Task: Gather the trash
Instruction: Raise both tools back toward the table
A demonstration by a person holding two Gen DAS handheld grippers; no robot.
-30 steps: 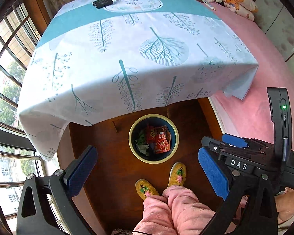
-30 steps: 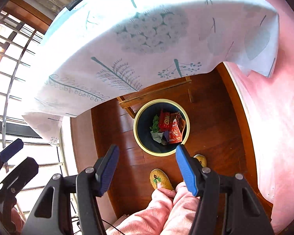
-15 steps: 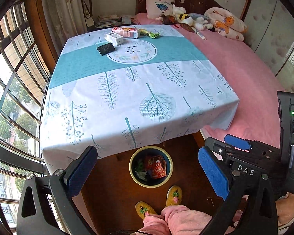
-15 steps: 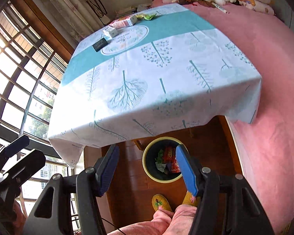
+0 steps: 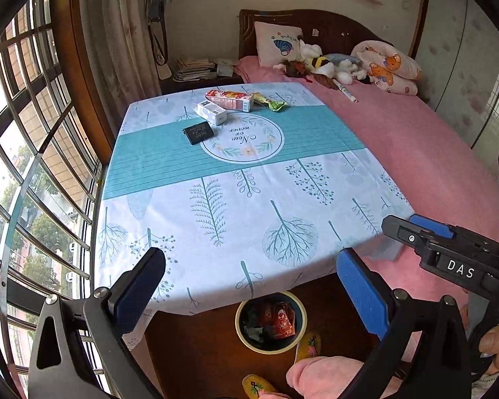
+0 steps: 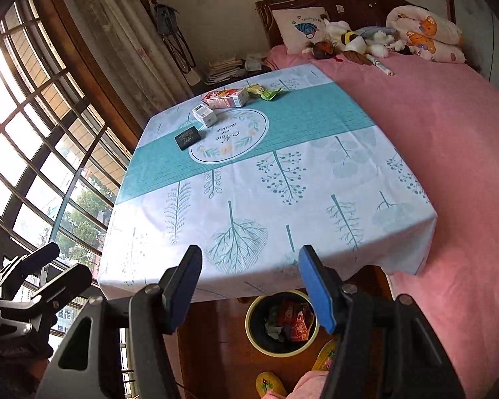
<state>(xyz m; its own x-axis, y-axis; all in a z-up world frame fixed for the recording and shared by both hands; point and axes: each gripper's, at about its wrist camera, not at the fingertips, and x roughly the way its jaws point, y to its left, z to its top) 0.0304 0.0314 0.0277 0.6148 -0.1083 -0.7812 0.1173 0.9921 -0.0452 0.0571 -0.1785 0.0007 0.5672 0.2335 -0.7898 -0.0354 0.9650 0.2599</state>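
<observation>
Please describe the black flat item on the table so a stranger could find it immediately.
Look at the table's teal band, left of the round wreath print. The black flat box lies there, nearest the window side. Its neighbours are white or colourful; only it is dark.

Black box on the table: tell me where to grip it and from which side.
The black box lies flat on the teal band, clear of the white box. Probably come from above, jaws across its two long edges; it is too low for a side grab.
</observation>
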